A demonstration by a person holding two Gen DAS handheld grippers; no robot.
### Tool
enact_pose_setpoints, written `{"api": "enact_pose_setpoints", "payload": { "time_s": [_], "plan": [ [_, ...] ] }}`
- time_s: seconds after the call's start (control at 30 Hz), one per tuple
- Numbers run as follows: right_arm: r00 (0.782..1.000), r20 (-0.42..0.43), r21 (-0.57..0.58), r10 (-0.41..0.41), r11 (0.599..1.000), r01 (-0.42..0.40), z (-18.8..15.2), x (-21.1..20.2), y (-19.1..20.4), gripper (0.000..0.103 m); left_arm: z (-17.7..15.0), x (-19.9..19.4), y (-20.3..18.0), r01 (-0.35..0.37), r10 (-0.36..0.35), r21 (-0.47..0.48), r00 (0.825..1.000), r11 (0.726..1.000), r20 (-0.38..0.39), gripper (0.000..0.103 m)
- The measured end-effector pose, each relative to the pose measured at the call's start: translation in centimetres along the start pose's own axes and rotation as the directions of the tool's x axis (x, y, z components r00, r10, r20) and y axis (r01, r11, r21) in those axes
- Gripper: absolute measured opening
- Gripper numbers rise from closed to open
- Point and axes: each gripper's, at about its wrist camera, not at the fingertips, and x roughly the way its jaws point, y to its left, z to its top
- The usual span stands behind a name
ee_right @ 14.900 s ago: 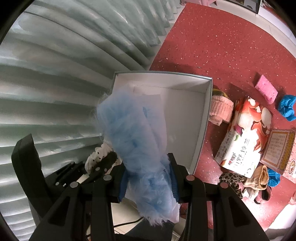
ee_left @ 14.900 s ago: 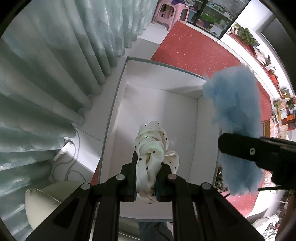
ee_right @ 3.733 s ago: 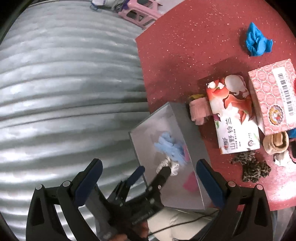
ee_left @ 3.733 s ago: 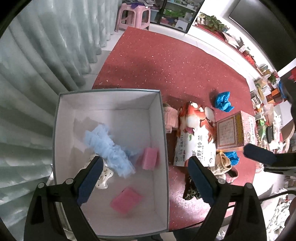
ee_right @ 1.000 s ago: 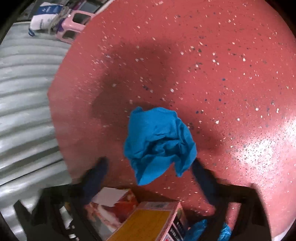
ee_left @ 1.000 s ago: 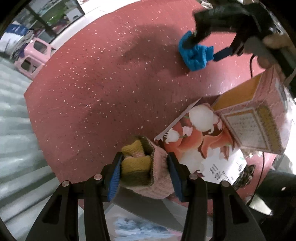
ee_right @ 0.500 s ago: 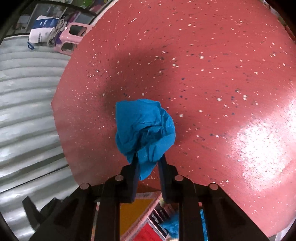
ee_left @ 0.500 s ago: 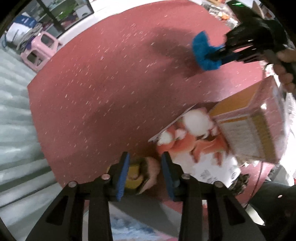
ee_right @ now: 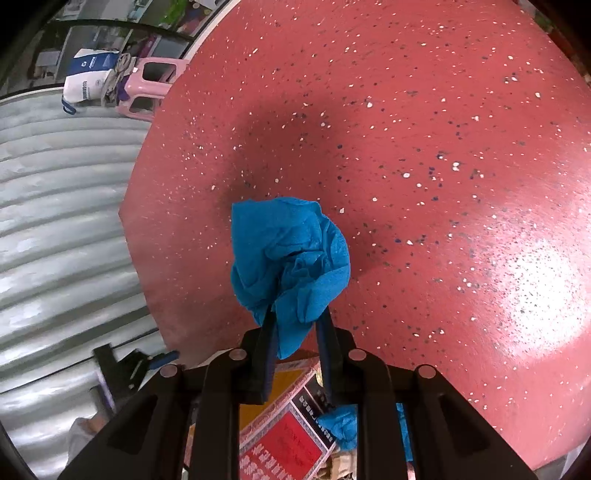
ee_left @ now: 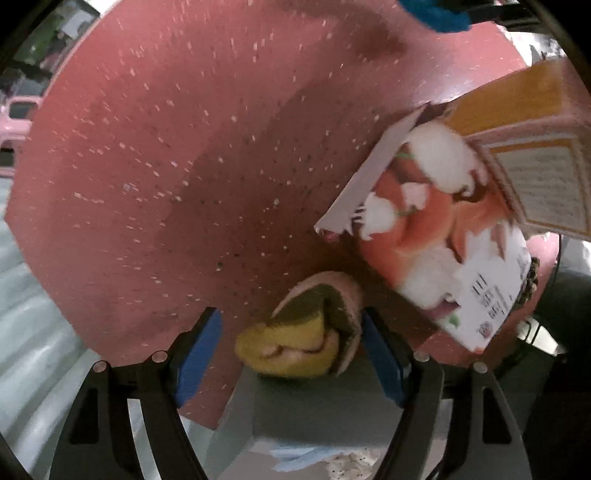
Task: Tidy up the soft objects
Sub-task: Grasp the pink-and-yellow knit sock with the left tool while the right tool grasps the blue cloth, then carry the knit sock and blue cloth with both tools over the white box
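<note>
In the left wrist view a rolled pink and yellow sock (ee_left: 295,343) rests by the top edge of the grey box (ee_left: 303,406). My left gripper (ee_left: 291,317) points steeply down around it, and its jaws are opening. The left pad stands clear of the roll and the right pad is at its edge. Pale blue and dotted fabric show inside the box at the bottom edge. In the right wrist view my right gripper (ee_right: 295,312) is shut on a crumpled blue cloth (ee_right: 288,251), held above the red speckled floor. The same blue cloth (ee_left: 436,14) shows at the top of the left view.
A tissue pack with red and white print (ee_left: 436,236) and a pink and orange carton (ee_left: 535,147) lie right of the sock. Another blue cloth (ee_right: 343,424) lies by a red box (ee_right: 288,443). A pink stool (ee_right: 151,85) and a pale curtain (ee_right: 55,221) are at the left.
The left jaws have spread away from the sock roll and the gripper has dropped lower. The right gripper has shut on the blue cloth and lifted it.
</note>
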Motion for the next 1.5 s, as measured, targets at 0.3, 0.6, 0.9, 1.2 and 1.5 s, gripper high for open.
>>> {"api": "enact_pose_setpoints", "payload": {
  "time_s": [0.3, 0.6, 0.9, 1.2, 1.5],
  "plan": [
    [1.000, -0.002, 0.005, 0.018, 1.000, -0.018, -0.4, -0.1, 0.5, 0.021, 0.6, 2.7, -0.7, 0.027, -0.025, 0.026, 0.997, 0.999, -0.067, 0.041],
    [1.000, 0.020, -0.078, 0.024, 0.997, -0.022, -1.7, -1.6, 3.1, 0.021, -2.1, -3.2, 0.3, 0.003, 0.018, -0.145, 0.989, 0.989, 0.144, 0.041],
    [0.996, 0.085, -0.153, 0.024, 0.988, -0.011, -4.2, -5.3, 5.1, 0.021, -3.2, -9.2, -4.2, 0.023, 0.033, -0.174, 0.949, 0.984, 0.313, 0.041],
    [0.992, 0.119, -0.264, 0.038, 0.964, -0.005, -9.1, -8.6, 7.5, 0.021, -5.8, -11.4, -7.7, 0.063, 0.050, -0.272, 0.919, 0.960, 0.390, 0.042],
    [0.993, 0.115, -0.348, 0.006, 0.937, 0.035, -13.5, -9.1, 9.6, 0.021, -10.1, -13.3, -11.1, 0.123, 0.102, -0.447, 0.889, 0.886, 0.446, 0.042]
  ]
}}
